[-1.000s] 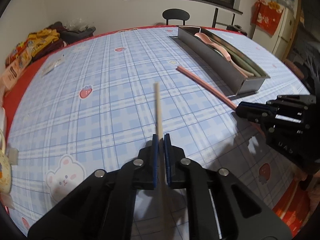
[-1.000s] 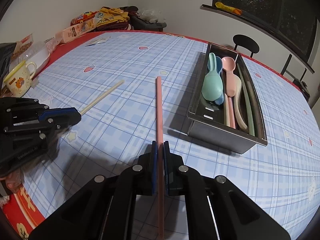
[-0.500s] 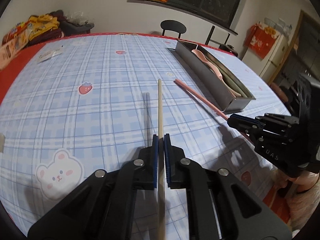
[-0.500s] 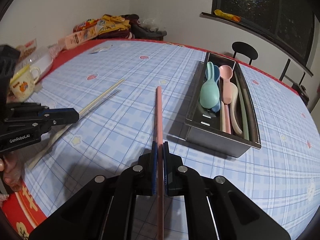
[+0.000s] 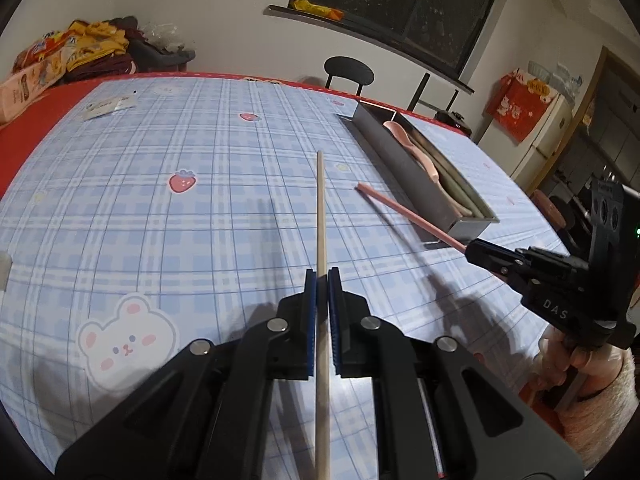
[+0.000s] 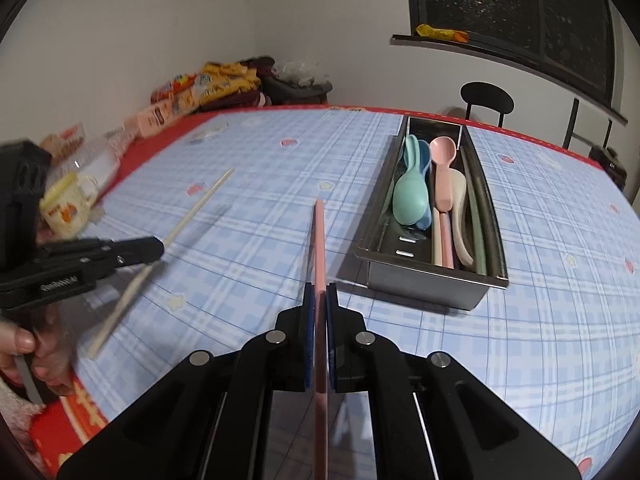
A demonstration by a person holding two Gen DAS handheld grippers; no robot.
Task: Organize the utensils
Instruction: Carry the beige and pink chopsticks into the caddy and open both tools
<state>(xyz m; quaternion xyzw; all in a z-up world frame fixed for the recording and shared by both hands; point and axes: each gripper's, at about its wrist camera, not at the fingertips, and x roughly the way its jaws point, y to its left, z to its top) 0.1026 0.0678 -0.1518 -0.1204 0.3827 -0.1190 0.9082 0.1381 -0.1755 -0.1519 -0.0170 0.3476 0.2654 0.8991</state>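
My left gripper (image 5: 322, 276) is shut on a beige chopstick (image 5: 321, 208), which points forward above the checked tablecloth. My right gripper (image 6: 320, 290) is shut on a pink chopstick (image 6: 319, 240), also held off the table. A metal utensil tray (image 6: 424, 280) lies just right of the pink chopstick, holding teal, blue, pink and cream spoons and some chopsticks. In the left wrist view the right gripper (image 5: 470, 246) shows at the right with the pink chopstick (image 5: 404, 210) reaching towards the tray (image 5: 404, 160). In the right wrist view the left gripper (image 6: 160, 246) shows at the left with the beige chopstick (image 6: 200, 204).
A yellow-lidded mug (image 6: 68, 208) and snack packets (image 6: 188, 96) sit along the table's left side. A black chair (image 6: 486, 100) stands beyond the far edge. A person's hand (image 6: 20, 344) grips the left tool handle. The red table edge (image 6: 64, 420) is close below.
Both grippers have risen and rolled a little, each carrying its chopstick clear of the tablecloth. The tray now appears closer and more in line with the pink chopstick.
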